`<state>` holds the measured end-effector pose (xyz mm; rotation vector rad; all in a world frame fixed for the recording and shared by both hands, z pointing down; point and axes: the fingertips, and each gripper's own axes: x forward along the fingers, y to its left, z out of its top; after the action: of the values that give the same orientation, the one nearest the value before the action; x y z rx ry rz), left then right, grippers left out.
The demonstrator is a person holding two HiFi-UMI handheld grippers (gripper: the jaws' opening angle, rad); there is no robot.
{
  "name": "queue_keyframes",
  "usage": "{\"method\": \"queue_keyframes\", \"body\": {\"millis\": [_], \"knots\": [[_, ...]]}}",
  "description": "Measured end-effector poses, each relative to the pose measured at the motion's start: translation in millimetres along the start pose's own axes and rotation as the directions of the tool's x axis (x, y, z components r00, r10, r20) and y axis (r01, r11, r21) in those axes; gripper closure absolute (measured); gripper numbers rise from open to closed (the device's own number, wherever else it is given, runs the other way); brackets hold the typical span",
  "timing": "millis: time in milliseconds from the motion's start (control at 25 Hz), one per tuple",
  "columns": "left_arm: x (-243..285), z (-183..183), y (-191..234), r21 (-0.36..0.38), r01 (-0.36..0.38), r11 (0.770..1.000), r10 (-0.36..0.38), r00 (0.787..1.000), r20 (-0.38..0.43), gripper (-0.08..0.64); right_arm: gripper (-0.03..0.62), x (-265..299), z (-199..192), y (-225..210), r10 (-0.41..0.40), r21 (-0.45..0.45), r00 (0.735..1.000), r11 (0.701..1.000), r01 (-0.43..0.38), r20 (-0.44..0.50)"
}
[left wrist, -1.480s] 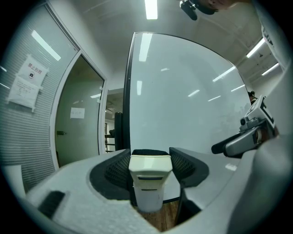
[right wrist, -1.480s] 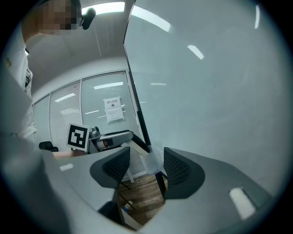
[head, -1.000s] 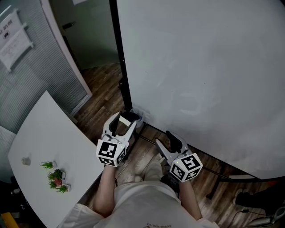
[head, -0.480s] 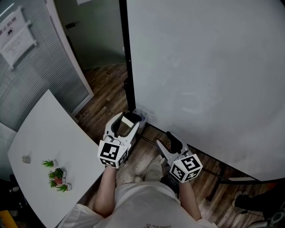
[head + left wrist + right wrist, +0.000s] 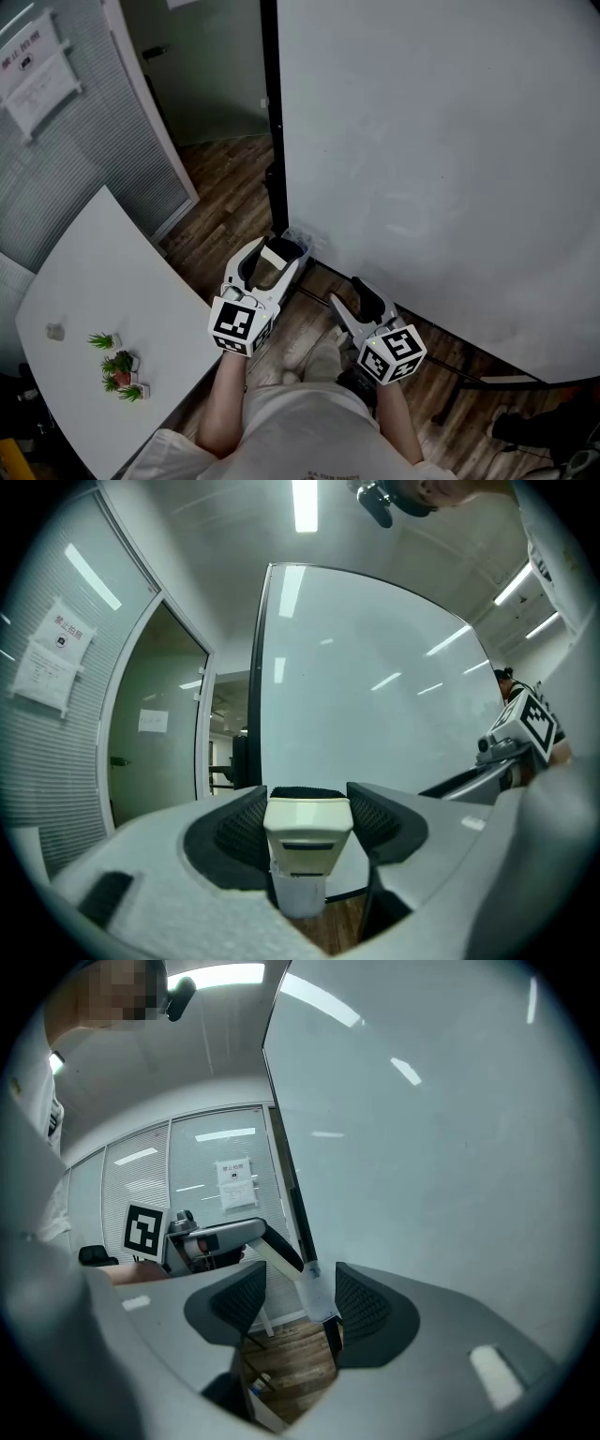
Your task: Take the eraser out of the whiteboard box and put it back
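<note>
While the left gripper (image 5: 270,259) is clamped on the cream eraser (image 5: 307,829), just on the near side of the clear whiteboard box (image 5: 302,245) at the whiteboard's (image 5: 450,141) lower left corner, the right gripper (image 5: 349,296) (jaws apart, nothing between them) hangs to its right.

Head view: looking steeply down from overhead.
Gripper views: looking level along their jaws.
Shared: all are showing the whiteboard (image 5: 441,159).
</note>
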<state>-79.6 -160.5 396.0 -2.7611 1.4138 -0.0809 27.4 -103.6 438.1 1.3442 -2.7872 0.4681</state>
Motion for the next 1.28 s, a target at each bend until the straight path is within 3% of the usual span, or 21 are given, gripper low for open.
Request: {"method": "queue_keyframes", "body": {"millis": [1280], "knots": [[16, -9, 9, -0.011, -0.010, 1.000, 0.009, 1.000, -0.019, 0.296, 0.359, 3, -4, -19, -0.015, 0.023, 1.000, 1.000, 0.015, -0.013]]}}
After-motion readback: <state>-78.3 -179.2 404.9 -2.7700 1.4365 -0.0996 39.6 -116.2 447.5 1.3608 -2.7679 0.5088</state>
